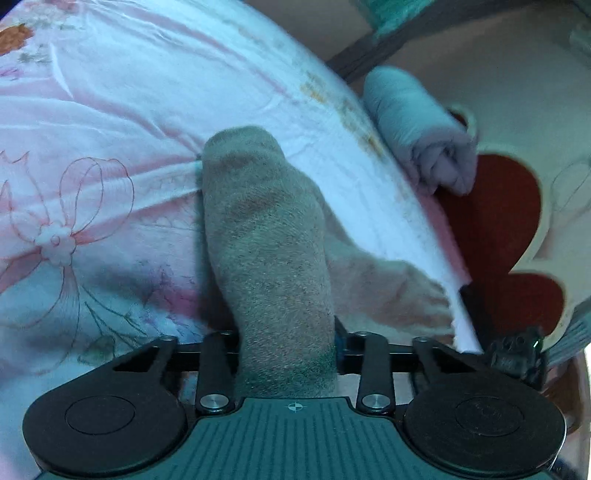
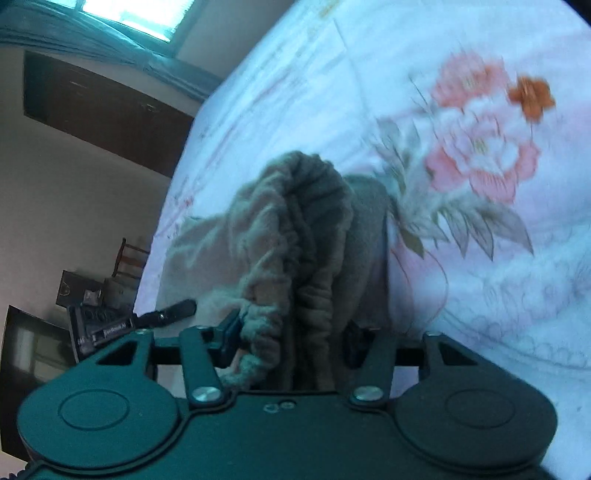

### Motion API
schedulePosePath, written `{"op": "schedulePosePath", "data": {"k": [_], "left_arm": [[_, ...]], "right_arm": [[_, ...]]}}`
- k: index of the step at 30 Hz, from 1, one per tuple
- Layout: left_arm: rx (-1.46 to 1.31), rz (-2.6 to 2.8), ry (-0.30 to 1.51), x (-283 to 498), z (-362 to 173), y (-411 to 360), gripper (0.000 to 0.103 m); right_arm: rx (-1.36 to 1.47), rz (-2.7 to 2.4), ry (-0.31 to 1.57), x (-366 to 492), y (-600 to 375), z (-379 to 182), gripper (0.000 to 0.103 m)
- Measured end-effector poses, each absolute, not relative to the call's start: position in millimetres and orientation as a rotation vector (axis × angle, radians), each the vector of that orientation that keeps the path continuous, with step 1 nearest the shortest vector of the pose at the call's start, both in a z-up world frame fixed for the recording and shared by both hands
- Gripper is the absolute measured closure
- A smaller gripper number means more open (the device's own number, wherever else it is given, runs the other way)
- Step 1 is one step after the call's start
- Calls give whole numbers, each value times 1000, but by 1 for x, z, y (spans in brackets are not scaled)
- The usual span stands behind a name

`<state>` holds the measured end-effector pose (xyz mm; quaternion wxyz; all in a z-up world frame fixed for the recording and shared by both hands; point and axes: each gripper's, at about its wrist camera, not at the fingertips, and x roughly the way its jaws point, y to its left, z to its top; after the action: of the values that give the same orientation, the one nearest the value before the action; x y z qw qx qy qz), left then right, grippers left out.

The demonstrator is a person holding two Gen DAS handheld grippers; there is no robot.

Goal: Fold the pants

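Note:
The grey fleece pants (image 1: pixel 266 251) hang over a bed with a white and pink floral sheet (image 1: pixel 92 155). My left gripper (image 1: pixel 286 354) is shut on a long fold of the pants fabric, which covers its fingertips and stretches away over the sheet. In the right wrist view my right gripper (image 2: pixel 291 343) is shut on the gathered elastic waistband of the pants (image 2: pixel 306 221), bunched up in front of the camera. The other gripper (image 2: pixel 110 328) shows at the left, beside the bed edge.
A rolled light-grey cloth (image 1: pixel 421 136) lies beyond the bed's right edge on a cream cover with red hearts (image 1: pixel 495 206). In the right wrist view a dark cabinet (image 2: pixel 103 110), a window (image 2: pixel 136 14) and a chair (image 2: pixel 129 258) stand to the left of the bed.

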<state>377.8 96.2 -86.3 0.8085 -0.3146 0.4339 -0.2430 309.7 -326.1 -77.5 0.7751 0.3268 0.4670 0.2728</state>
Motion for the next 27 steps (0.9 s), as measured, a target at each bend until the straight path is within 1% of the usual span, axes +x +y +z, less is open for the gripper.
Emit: {"op": "schedulePosePath", "data": {"k": [1,2,6,11,16,19,21,22,23,24,27], "left_arm": [[-695,-526,908,374,-83,99,76],[-704,-538,885,371,-78,101,77],[-686,-568,816,370,-51,109,77],[-674,-547,746,412,-27,137,77],[-670,-507,726,477,-34,163,77],[-677,-472,754,513,-61,172,76],[-652,-419,793,528,-88,173,48],[-658,-406,801,531,-104,173,38],[-669,-428,759,528,-112,174,35],[-675,-444,721,523,-115,175,34],[-696,-434,721,515,-112,179,33]], "right_arm": [[686,602,994,308,-323,-70,62],[683,622,975,306,-321,-63,62],[645,683,914,316,-312,-32,63],[624,743,876,375,-297,-7,63],[625,806,879,462,-273,-10,62],[621,818,898,501,-264,-31,60],[677,795,965,521,-267,-67,49],[688,742,1004,523,-272,-87,50],[713,745,1000,524,-278,-104,50],[771,781,957,520,-287,-114,50],[774,798,911,505,-296,-111,48]]}}
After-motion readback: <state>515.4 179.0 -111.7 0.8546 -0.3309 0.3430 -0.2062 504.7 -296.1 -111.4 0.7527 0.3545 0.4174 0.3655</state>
